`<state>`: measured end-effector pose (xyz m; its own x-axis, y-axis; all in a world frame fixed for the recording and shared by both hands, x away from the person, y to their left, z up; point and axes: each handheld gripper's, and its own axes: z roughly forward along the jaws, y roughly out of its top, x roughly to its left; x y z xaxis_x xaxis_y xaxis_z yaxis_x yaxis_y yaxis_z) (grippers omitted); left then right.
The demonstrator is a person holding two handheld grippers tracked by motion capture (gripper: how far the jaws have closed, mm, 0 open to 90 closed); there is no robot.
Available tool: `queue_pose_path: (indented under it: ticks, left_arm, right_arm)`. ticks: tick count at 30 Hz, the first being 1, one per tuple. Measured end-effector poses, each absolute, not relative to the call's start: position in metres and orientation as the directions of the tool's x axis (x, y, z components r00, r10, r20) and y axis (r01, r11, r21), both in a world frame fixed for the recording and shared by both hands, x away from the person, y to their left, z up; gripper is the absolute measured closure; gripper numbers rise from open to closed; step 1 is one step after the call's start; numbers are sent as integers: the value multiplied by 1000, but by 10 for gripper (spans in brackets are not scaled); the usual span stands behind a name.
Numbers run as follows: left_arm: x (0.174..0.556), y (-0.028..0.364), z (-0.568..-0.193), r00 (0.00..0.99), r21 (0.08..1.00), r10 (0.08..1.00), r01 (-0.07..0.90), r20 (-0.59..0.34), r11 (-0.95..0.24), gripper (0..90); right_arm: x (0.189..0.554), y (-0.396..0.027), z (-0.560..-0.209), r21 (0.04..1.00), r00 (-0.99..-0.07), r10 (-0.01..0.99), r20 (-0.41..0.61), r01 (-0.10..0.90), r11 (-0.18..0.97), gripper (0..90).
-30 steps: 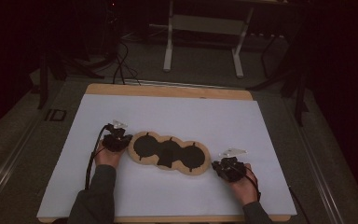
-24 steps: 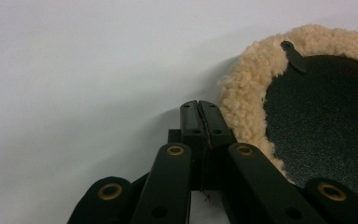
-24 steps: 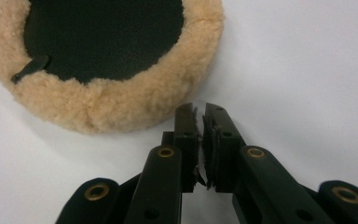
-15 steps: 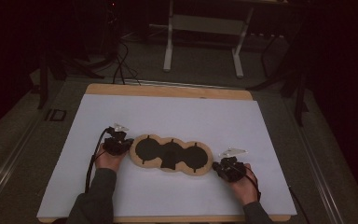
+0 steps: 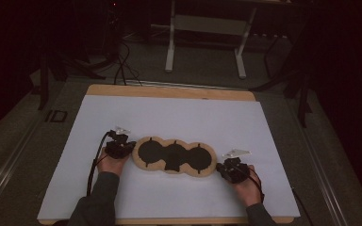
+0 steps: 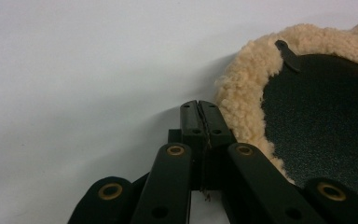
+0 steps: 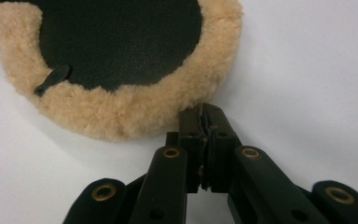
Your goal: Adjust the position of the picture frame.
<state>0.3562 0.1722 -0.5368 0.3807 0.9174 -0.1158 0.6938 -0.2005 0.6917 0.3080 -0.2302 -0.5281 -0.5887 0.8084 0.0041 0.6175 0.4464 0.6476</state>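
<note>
A flat mat [image 5: 174, 157] made of three black round lobes with a tan fleece rim lies on the white sheet [image 5: 179, 117]. My left gripper [image 5: 125, 147] sits at the mat's left end, held in a hand. In the left gripper view the left gripper [image 6: 199, 109] is shut with nothing in it, its tips just beside the fleece rim [image 6: 242, 93]. My right gripper [image 5: 224, 168] is at the mat's right end. In the right gripper view the right gripper [image 7: 206, 114] is shut and empty, just off the fleece rim [image 7: 121, 112]. A small black tab [image 7: 51, 79] lies on the rim.
The white sheet covers a wooden board [image 5: 169, 92] whose far edge shows. Beyond the table stand a metal frame [image 5: 205, 42] and cables [image 5: 122, 66] on the dark floor. White sheet stretches on all sides of the mat.
Hardly anything: the mat and both hands stay at their places, and the left hand has shifted a touch nearer to me.
</note>
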Motion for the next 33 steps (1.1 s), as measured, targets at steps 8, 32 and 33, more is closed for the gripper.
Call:
queue_pose_path:
  ticks: [8, 32, 33]
  left_arm:
    - [351, 168, -537, 368, 689, 920, 702, -133, -182, 900]
    - [350, 161, -539, 320, 699, 930, 707, -182, -107, 900]
    - [350, 161, -539, 320, 699, 930, 707, -182, -107, 900]
  right_arm:
    - [312, -233, -528, 651, -563, 826, -2, 627, 429, 885]
    - [324, -238, -529, 660, -535, 845, -13, 631, 409, 898]
    - [324, -238, -529, 660, -535, 845, -13, 631, 409, 898]
